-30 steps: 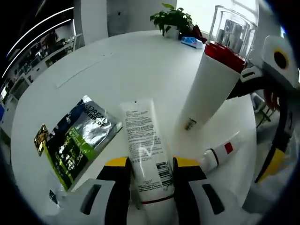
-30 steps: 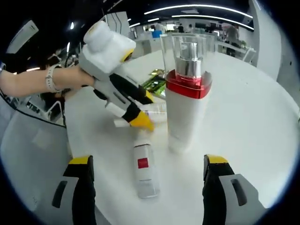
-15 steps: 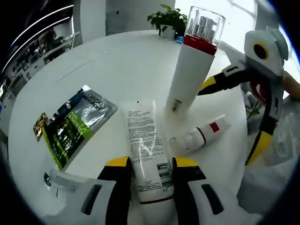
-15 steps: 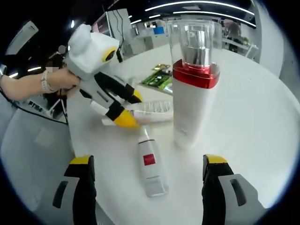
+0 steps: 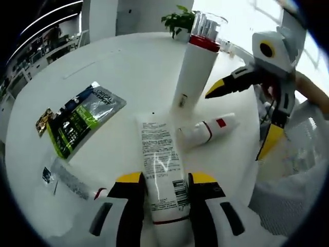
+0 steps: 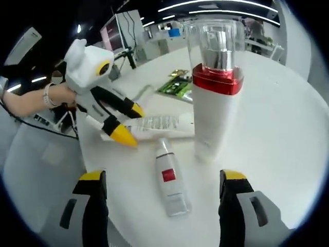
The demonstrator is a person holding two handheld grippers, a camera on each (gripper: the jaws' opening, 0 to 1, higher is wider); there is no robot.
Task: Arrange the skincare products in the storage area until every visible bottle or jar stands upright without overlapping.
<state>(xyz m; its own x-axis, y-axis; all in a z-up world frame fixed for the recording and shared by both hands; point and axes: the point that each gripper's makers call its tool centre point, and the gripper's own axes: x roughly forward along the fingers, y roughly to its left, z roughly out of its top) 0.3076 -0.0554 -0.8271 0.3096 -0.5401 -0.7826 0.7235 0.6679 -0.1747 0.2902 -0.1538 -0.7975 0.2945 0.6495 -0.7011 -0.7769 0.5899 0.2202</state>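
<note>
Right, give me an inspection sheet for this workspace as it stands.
Surface: round white table.
Job's things: tall white bottle with red collar and clear cap stands upright; white tube lies flat; small red-labelled tube lies flat beside the bottle.
Clutter: green and silver sachet lies flat; a clear packet near the table edge.
Grippers: left tool is shut on the white tube's end; right tool is open, nothing between its jaws, facing the small red-labelled tube.
Cables: dark cable beyond the table edge.
Surroundings: potted plant at the far rim; office with ceiling strip lights.
</note>
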